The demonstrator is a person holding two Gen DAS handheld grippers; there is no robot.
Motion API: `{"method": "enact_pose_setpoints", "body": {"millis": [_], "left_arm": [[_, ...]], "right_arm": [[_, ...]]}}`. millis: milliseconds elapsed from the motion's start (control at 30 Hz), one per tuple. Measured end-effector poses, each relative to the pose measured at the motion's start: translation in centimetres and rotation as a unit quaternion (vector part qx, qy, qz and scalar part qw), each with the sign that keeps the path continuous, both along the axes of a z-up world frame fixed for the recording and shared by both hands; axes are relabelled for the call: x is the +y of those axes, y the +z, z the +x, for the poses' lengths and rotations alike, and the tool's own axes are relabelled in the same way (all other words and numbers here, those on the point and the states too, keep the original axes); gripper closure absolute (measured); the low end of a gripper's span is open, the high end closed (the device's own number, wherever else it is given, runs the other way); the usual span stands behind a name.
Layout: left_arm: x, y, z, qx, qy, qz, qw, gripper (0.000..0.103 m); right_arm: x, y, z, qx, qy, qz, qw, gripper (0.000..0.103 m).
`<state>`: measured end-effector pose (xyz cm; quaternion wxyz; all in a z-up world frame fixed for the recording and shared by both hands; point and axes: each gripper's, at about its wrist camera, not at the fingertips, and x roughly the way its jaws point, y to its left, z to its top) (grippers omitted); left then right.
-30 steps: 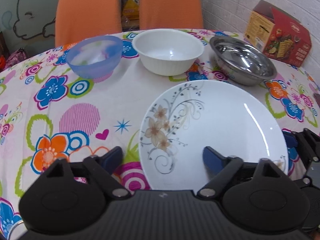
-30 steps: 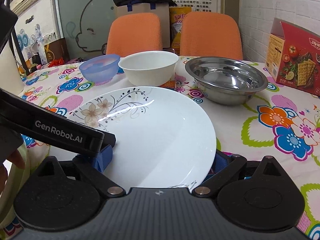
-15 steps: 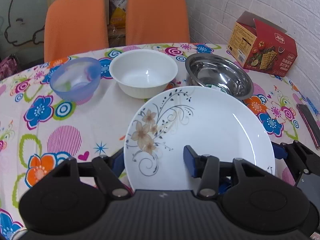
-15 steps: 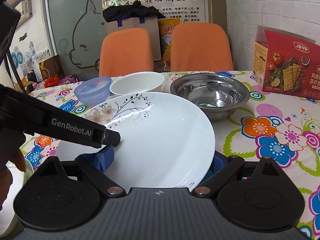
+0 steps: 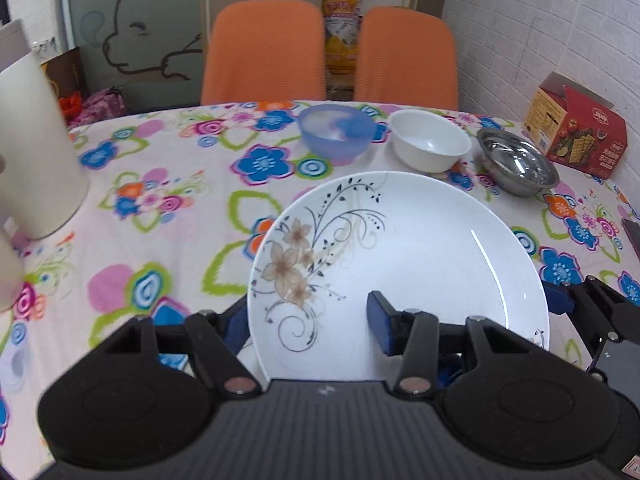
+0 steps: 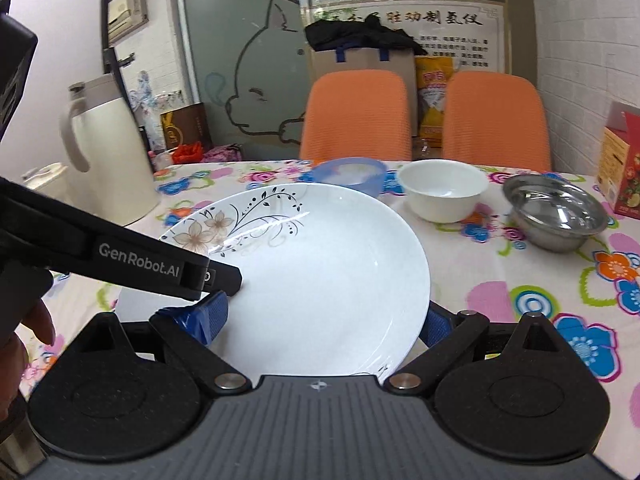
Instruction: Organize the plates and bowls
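Note:
A white plate (image 5: 420, 256) with a brown flower pattern hangs above the flowered tablecloth, held from two sides. My left gripper (image 5: 308, 326) is shut on its near left rim, one blue pad on top and one under the edge. My right gripper (image 6: 324, 320) is shut on the plate (image 6: 320, 272) too, and its finger shows at the plate's right rim (image 5: 560, 304) in the left wrist view. Behind stand a blue bowl (image 5: 336, 136), a white bowl (image 5: 430, 146) and a steel bowl (image 5: 516, 164) in a row.
A white jug (image 6: 108, 148) stands at the table's left. A red cracker box (image 5: 576, 132) sits at the right by the brick wall. Two orange chairs (image 5: 264, 52) are behind the table. A hand (image 6: 24, 332) shows at the left edge.
My left gripper closed on the plate's rim. Both grippers rose and drew back leftward with the plate, so the bowls now look farther off and the jug has come into view.

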<state>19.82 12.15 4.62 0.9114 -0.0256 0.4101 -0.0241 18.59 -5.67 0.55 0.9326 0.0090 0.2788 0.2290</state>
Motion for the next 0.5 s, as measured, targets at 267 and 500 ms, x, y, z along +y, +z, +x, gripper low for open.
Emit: {"method": "enact_pose_setpoints", "body": {"millis": [267,500], "left_arm": [[4.9,-2.7,-4.6,0.021,0.027,-0.011,0.9994,0.055],[3.9,-3.4,-5.4,-0.011,0.012,0.022,0.9996,0.052]], "right_arm": [[5.2,-1.8,-3.7,0.019,0.040,-0.027,0.999,0.018],[5.9,-2.2,-4.3,0.005,0.037,-0.072,0.997,0.018]]}}
